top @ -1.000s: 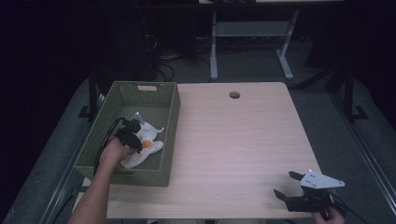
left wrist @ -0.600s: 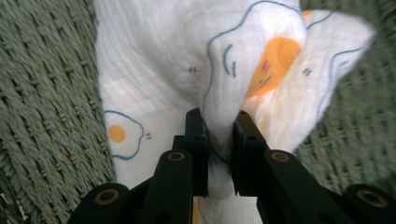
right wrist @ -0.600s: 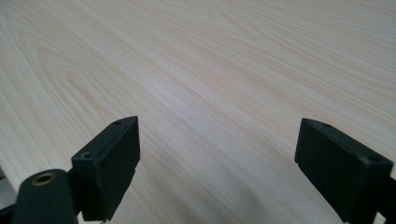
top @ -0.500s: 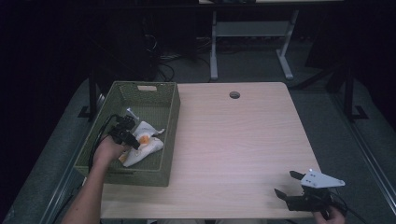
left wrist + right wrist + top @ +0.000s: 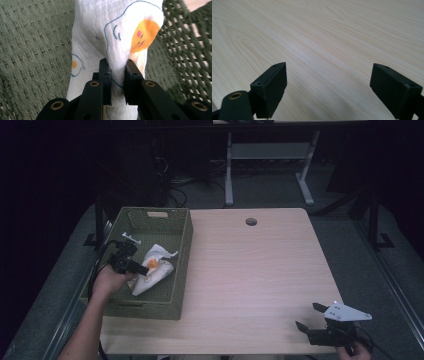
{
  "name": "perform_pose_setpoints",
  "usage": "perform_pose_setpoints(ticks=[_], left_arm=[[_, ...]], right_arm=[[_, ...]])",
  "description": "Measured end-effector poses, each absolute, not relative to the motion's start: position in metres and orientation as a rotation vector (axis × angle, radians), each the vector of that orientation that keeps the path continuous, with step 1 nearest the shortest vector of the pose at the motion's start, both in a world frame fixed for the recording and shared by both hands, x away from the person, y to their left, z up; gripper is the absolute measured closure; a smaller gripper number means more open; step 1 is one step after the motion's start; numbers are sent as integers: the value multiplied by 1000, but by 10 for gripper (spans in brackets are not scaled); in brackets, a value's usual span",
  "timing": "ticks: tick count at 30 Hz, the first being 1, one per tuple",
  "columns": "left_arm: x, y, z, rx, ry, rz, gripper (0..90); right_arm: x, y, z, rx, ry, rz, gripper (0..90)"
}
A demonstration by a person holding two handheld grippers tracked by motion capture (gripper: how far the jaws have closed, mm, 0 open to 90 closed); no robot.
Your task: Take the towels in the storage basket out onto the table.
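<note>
A white cloth (image 5: 152,275) printed with fried eggs lies partly lifted inside the green woven basket (image 5: 175,222) at the table's left. My left gripper (image 5: 145,269) is shut on a fold of this cloth (image 5: 112,37), which rises between the jaws above the basket floor. Near the table's front right corner my right gripper (image 5: 310,317) stands open above bare wood, its jaws wide apart with nothing between them (image 5: 328,82).
The light wooden table (image 5: 260,265) has a round cable hole (image 5: 251,221) at its far edge. Basket walls (image 5: 185,50) rise close around the cloth. Dark floor, cables and a desk frame lie beyond the table.
My left gripper has risen and drawn back slightly with the cloth pinched in it, pulling the cloth up off the basket floor. The right gripper has stayed put.
</note>
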State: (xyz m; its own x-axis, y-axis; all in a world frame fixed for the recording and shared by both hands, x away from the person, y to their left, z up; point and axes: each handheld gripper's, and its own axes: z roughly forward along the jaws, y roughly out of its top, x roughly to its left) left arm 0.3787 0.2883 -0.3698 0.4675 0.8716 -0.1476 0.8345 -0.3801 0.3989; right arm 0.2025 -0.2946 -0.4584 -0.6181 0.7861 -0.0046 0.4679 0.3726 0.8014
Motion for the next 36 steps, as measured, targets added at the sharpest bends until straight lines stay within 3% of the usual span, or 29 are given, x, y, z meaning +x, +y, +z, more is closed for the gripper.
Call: perform_pose_setpoints(ticks=[25, 36], left_arm=[[353, 343, -340, 1789, 1328, -40, 791], [348, 347, -338, 1681, 1272, -84, 791]], right_arm=[[198, -297, -454, 1089, 2231, 1123, 138], [197, -296, -453, 1079, 2229, 1119, 138]])
